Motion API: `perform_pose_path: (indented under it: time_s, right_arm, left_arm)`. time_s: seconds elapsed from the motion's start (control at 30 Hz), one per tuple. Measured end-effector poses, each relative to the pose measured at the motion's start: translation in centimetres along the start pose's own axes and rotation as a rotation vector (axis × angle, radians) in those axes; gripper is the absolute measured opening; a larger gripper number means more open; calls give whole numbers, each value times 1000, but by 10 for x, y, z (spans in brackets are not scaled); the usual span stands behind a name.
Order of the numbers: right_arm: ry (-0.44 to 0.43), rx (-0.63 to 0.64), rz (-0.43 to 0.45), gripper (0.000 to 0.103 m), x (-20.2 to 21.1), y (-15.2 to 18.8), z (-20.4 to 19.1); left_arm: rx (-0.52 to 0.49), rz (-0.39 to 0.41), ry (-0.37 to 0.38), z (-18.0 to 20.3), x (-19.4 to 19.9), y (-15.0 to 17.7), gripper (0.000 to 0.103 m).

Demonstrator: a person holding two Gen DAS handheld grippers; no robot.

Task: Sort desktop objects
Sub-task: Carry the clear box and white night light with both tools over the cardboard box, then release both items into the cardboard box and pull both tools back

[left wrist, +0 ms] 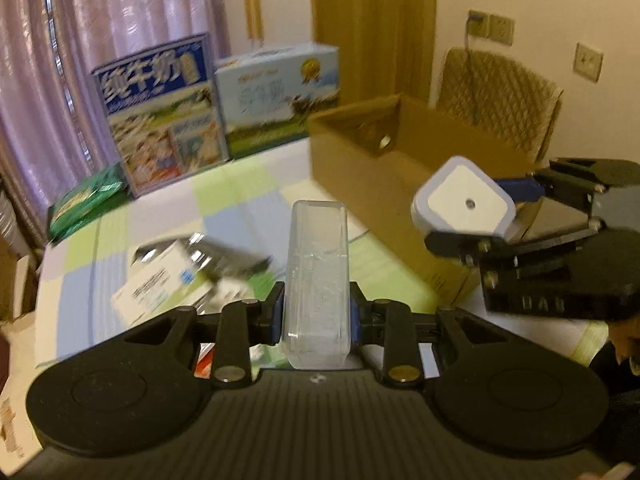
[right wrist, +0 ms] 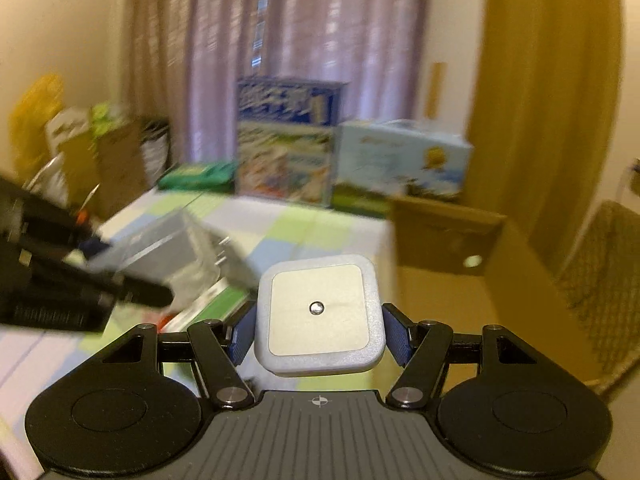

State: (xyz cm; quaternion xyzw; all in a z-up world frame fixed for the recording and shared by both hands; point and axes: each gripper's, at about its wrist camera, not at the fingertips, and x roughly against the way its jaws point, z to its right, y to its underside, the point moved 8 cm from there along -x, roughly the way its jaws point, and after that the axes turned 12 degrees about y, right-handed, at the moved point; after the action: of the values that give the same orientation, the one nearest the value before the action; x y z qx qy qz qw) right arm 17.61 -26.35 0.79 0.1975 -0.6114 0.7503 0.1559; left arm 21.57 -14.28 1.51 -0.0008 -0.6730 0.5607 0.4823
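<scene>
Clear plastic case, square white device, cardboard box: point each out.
clear plastic case [left wrist: 315,280], left wrist view, front face.
square white device [right wrist: 319,312], right wrist view, white face.
cardboard box [left wrist: 372,184], left wrist view, near wall.

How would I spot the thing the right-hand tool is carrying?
Find the open cardboard box on the checked table. Just beside its near wall, the right gripper pinches a square pad: white face, grey-blue rounded rim, one small metal dot at the centre.

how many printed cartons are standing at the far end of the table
2: a tall dark blue carton on the left and a lower light blue carton beside it on the right. Others may be hidden behind the cardboard box.
</scene>
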Motion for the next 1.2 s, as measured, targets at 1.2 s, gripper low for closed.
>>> perform_pose_path:
  time_s: [1.2]
  right_arm:
    - [106, -204, -229, 63, -84, 33, 197]
  left_arm:
    - [-73, -81, 144, 107, -170, -80, 32]
